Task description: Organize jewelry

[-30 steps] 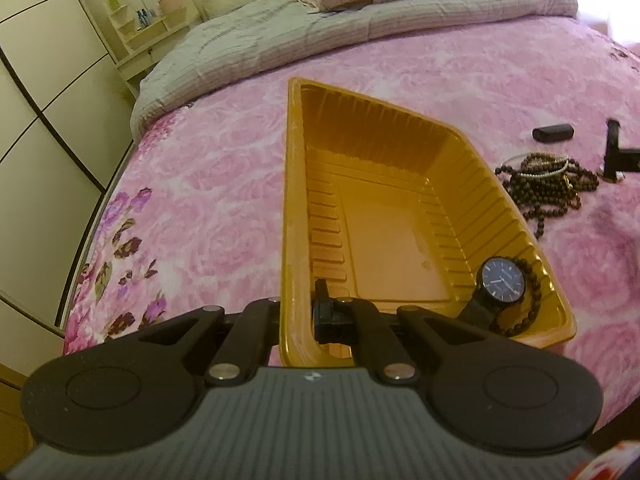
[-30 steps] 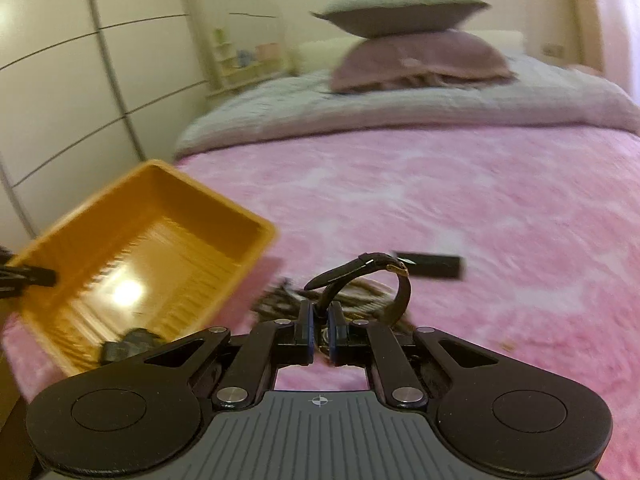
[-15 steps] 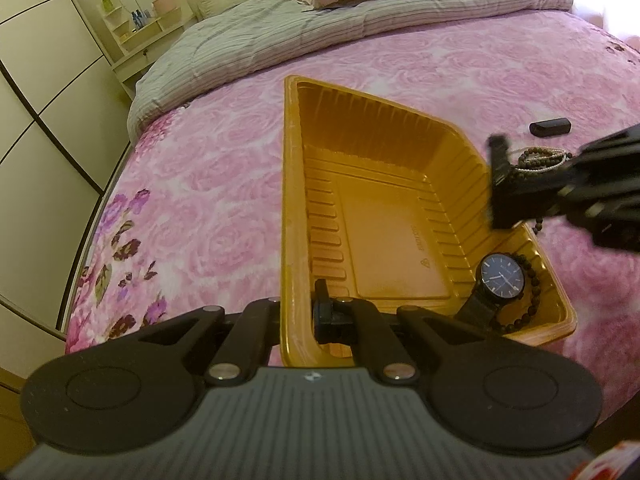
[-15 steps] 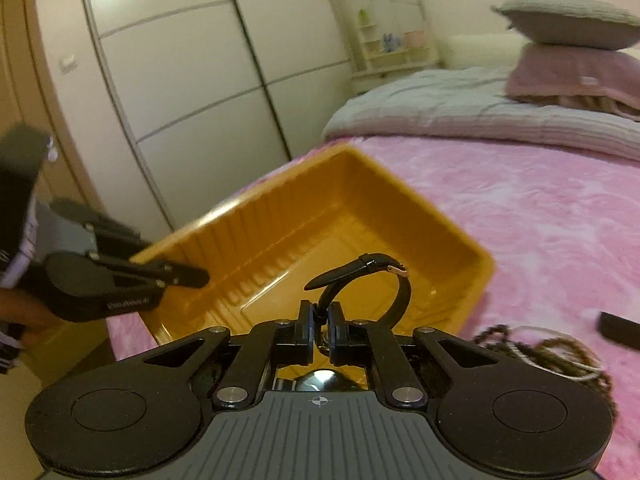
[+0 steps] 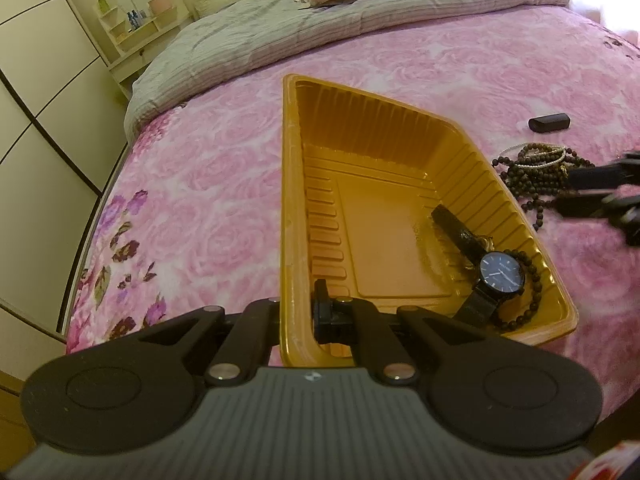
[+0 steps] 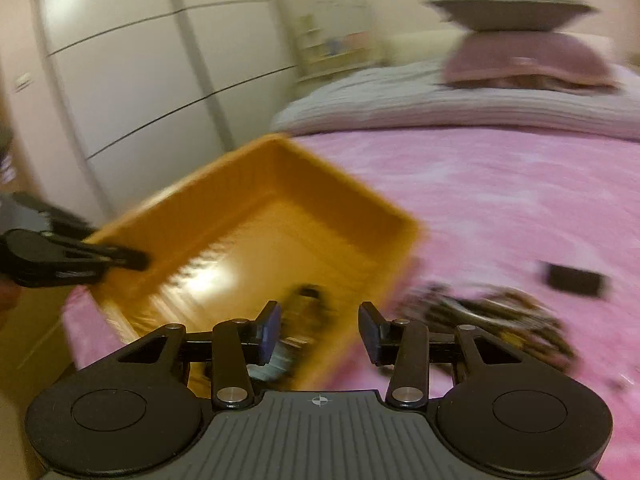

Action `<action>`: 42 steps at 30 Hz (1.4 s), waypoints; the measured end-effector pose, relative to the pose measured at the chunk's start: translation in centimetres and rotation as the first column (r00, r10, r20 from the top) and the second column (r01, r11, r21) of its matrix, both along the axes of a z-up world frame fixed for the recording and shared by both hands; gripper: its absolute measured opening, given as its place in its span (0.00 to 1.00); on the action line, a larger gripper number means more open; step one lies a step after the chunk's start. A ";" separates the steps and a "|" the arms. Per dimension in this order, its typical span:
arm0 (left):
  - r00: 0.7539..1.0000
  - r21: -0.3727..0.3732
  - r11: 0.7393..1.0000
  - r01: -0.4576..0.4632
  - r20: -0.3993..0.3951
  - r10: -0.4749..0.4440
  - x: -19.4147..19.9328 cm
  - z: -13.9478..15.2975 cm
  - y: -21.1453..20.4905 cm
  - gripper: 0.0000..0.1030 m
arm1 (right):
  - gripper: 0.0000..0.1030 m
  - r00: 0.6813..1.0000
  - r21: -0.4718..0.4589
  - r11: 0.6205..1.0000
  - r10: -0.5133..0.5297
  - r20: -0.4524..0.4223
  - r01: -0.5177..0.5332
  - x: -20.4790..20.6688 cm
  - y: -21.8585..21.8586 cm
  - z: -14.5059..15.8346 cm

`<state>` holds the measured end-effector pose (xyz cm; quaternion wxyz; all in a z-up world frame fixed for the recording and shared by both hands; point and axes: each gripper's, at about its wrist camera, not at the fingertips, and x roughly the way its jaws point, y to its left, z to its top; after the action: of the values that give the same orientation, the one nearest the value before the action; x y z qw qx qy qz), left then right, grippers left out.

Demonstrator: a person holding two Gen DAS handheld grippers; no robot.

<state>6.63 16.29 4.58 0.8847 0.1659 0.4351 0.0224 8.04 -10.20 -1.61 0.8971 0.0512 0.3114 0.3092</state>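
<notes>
Evidently a strap lay dropped in the tray — pinched by the left gripper — so the wide-open right gripper next needed the beads at frame right.

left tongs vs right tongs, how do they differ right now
The left tongs are shut on the near wall of the orange tray, one finger inside and one outside; the right tongs are open and hold nothing. The left tongs touch the tray, while the right tongs hang free above its corner beside the bead pile. Both are the same black two-finger build.
</notes>
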 end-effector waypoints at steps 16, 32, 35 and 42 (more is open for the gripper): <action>1.000 0.018 1.000 0.004 0.000 -0.004 0.2 0.1 -0.3 0.02 | 0.42 0.941 -0.244 0.913 -0.339 -0.007 0.327 4.1 -10.1 -4.9; 1.000 0.019 1.000 0.007 0.000 -0.007 0.2 0.2 -0.2 0.02 | 0.18 0.988 -0.158 0.975 -0.149 0.052 0.155 1.4 -6.4 -1.4; 1.000 0.017 1.000 0.006 0.001 -0.006 0.1 0.2 -0.2 0.02 | 0.18 0.999 -0.079 0.997 -0.007 0.038 0.010 0.4 -2.6 0.2; 1.000 0.005 1.000 0.005 0.003 -0.005 0.2 0.0 0.0 0.02 | 0.18 0.971 -0.041 0.973 0.230 0.069 -0.228 -0.9 6.2 1.5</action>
<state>6.81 16.31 4.60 0.8849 0.1690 0.4334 0.0214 7.13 -4.00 -0.08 0.8670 -0.0111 0.2870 0.4072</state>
